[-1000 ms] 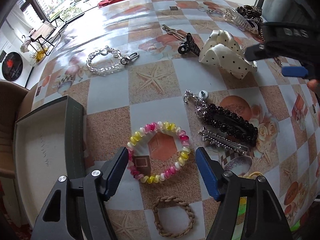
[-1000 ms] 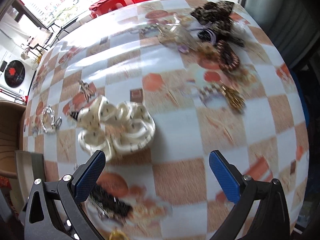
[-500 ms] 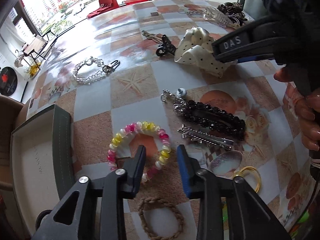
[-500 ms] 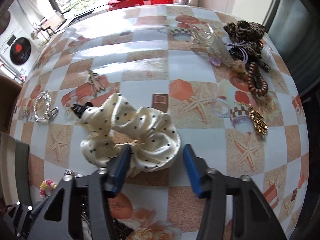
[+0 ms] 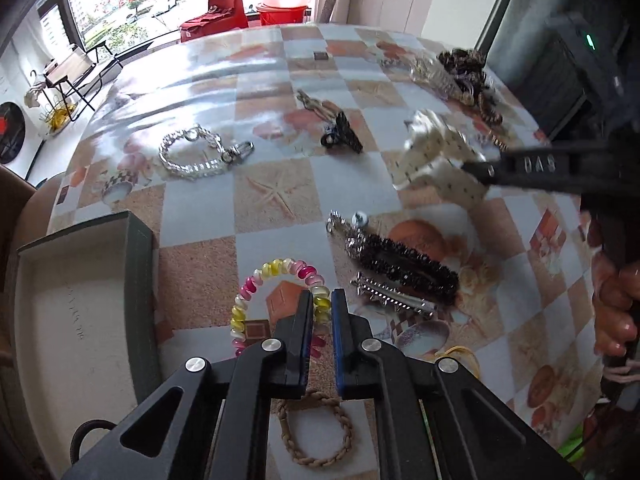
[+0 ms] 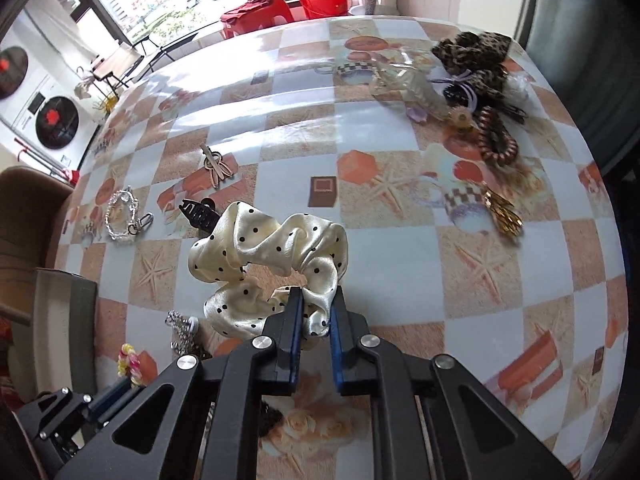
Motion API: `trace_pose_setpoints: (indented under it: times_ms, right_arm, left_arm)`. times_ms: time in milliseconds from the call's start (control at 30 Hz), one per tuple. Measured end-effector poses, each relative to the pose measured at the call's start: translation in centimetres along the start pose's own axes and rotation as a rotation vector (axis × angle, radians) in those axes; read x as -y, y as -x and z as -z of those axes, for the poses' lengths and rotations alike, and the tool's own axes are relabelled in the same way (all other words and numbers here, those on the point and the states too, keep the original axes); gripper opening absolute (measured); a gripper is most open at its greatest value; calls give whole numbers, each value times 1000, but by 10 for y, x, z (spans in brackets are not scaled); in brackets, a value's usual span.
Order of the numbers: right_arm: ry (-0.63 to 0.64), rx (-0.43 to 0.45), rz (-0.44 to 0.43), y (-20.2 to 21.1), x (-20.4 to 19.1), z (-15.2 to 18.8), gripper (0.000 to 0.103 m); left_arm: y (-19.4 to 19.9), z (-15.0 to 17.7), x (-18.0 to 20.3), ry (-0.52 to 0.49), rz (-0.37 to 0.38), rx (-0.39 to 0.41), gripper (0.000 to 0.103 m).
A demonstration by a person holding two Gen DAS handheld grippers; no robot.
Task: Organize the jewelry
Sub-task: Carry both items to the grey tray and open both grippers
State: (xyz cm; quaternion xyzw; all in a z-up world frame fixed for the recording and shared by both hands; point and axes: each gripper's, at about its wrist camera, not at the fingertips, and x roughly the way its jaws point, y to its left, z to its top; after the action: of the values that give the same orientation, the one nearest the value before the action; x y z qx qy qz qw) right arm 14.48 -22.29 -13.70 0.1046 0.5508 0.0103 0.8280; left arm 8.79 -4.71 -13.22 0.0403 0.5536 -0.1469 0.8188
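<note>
My left gripper [image 5: 321, 300] is shut on the pink and yellow bead bracelet [image 5: 256, 280], pinching its right side on the table. My right gripper [image 6: 315, 300] is shut on the cream polka-dot scrunchie [image 6: 272, 248] and holds it off the table; the scrunchie also shows in the left wrist view [image 5: 436, 160], blurred. An open grey box [image 5: 80, 312] with a pale lining stands at the left, next to the bracelet.
On the checked tablecloth lie a silver chain bracelet [image 5: 200, 156], a black claw clip [image 5: 342, 136], a black beaded hair clip [image 5: 404, 268], a spiked silver clip [image 5: 392, 296], a braided tan band [image 5: 316, 428] and a leopard scrunchie pile [image 6: 476, 64].
Both grippers have shut: the left on the bead bracelet, the right on the polka-dot scrunchie, which has lifted off the table.
</note>
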Motion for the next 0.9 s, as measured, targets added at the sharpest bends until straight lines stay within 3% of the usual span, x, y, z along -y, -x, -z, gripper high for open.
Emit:
trace_pose_setpoints:
  times_ms: [233,467,700,900]
  right_arm:
    - [-44,0,-28,29,9,14,13]
    - [-15,6,-71,55,-14,20,13]
    - [95,0,-163,64,-82,19,13]
    - [206,-37,-240,51,-157,25,13]
  left_arm:
    - [35,-4,-13,30,18,65,12]
    - [75,-4,-40,98,5,129,12]
    - [103,12,-95,193,-75,165,12]
    - [105,34,-156,296,-168,150,12]
